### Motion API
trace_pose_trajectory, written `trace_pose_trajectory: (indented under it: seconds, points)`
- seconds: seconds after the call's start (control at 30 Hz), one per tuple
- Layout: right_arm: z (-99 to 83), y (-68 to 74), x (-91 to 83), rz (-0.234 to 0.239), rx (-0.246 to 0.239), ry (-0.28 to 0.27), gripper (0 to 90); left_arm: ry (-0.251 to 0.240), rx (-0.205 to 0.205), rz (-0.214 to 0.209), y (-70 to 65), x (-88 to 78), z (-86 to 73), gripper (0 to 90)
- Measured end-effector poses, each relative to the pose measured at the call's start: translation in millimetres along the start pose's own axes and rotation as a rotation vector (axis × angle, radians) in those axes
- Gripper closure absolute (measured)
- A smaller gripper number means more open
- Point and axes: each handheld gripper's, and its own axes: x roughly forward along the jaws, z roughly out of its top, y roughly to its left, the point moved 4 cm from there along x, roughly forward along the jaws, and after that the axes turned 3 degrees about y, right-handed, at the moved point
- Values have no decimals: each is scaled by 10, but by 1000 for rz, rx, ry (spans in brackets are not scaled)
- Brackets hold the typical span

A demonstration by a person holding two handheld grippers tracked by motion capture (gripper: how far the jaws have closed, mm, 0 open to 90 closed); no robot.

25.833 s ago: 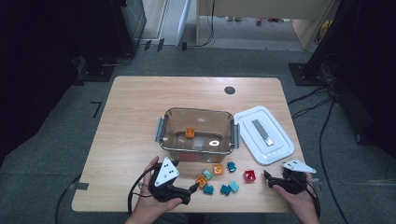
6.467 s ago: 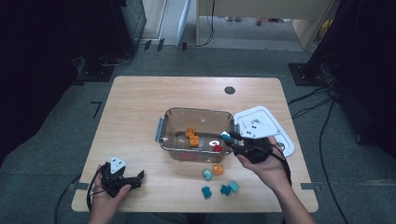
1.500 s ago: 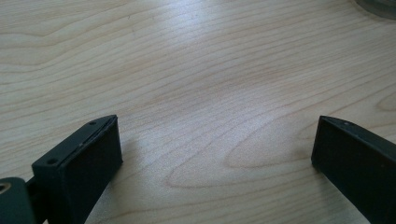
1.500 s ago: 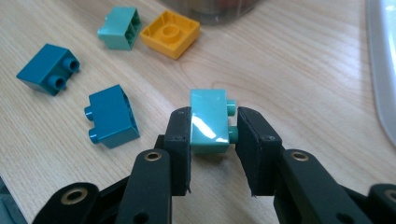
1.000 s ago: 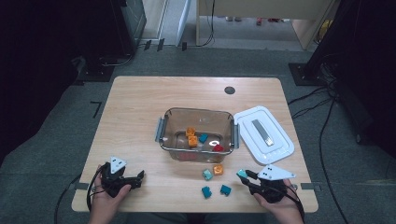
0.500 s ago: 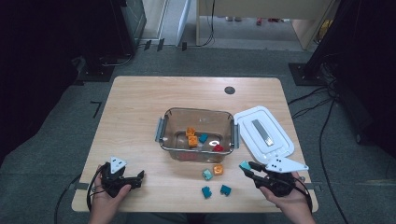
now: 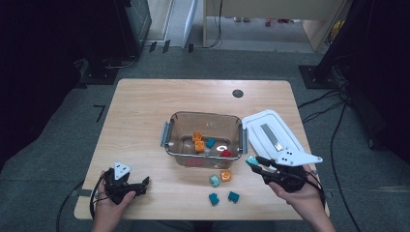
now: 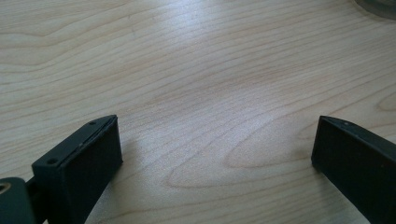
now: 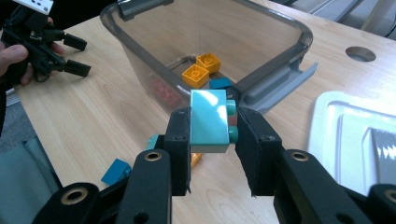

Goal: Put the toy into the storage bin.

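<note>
At about seven o'clock on the pale wooden bench (image 7: 145, 116), the left gripper (image 7: 140, 185) rests low in the person's left hand (image 7: 110, 207); its fingers (image 8: 84, 161) stand wide apart over bare wood with nothing between them. At the middle of the bench sits the clear grey-tinted plastic tub (image 7: 169, 135), holding two orange studded bricks (image 7: 198, 141), a dark teal brick (image 7: 211, 142) and a red brick (image 7: 226, 152). Just outside its near wall, toward six o'clock, lie a pale teal brick (image 7: 214, 181) and an orange brick (image 7: 226, 175) touching each other, and nearer the edge two dark teal bricks (image 7: 213, 198) a little apart. At about four o'clock the right gripper (image 7: 252, 164), in the person's right hand (image 7: 300, 195), has its fingers (image 9: 180, 140) clenched on a light turquoise studded brick (image 9: 208, 120), held above the bench just off the tub's near right corner. Behind it, at three o'clock, the white rectangular lid (image 7: 263, 133) lies flat beside the tub.
</note>
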Motion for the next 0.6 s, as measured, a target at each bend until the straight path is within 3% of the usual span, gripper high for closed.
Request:
trace_pose_trajectory:
  seconds: [0.6]
  points:
    - [425, -9, 253, 43, -47, 47, 678, 1, 0, 0, 0, -1, 0, 14]
